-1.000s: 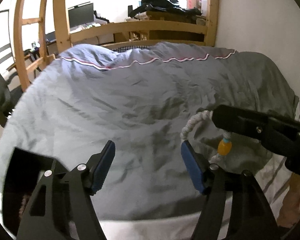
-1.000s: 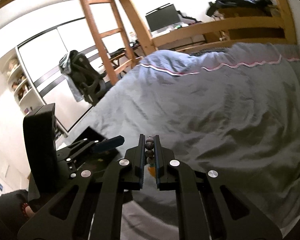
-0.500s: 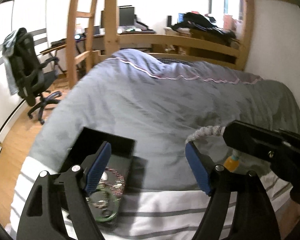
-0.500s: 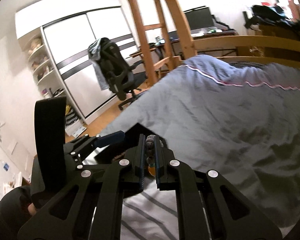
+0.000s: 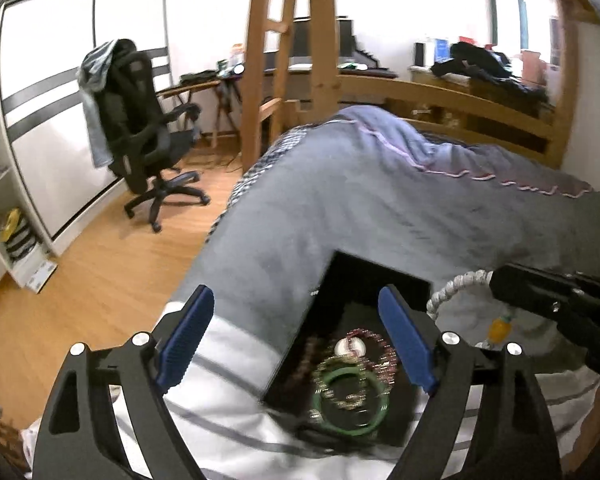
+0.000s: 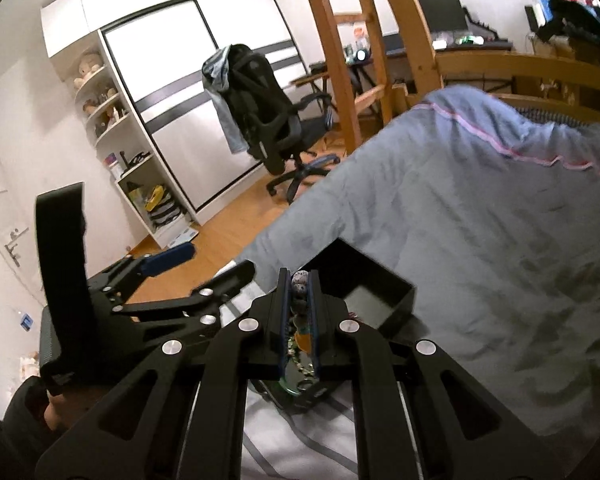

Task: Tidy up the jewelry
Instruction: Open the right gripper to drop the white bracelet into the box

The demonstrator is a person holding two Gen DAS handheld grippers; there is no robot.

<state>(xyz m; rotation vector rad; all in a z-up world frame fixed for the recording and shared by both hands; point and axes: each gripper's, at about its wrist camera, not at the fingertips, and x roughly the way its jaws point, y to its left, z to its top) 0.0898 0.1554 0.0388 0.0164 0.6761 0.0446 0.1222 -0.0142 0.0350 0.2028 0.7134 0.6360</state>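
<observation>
A black open jewelry box (image 5: 342,276) sits on the bed's near edge, holding a green bangle (image 5: 350,406), beaded strands and a white round piece (image 5: 350,347). My left gripper (image 5: 296,340) is open and empty, hovering over the box's left side. My right gripper (image 6: 299,280) is shut on a beaded bracelet (image 6: 299,284) of pale speckled beads with an orange bead (image 5: 496,330). In the left wrist view the bracelet's pale loop (image 5: 456,284) hangs from the right gripper just right of the box. The box (image 6: 374,276) shows behind the right fingers.
A grey-blue duvet (image 5: 400,208) covers the bed over a white striped sheet (image 5: 228,364). A wooden bunk ladder (image 5: 272,48) and rail stand beyond. A black office chair (image 5: 140,128) stands on the wood floor to the left, by shelves (image 6: 112,128).
Both grippers have swung left across the bed. The jewelry box has come into view under them. The right gripper stays shut on the bracelet; the left stays open.
</observation>
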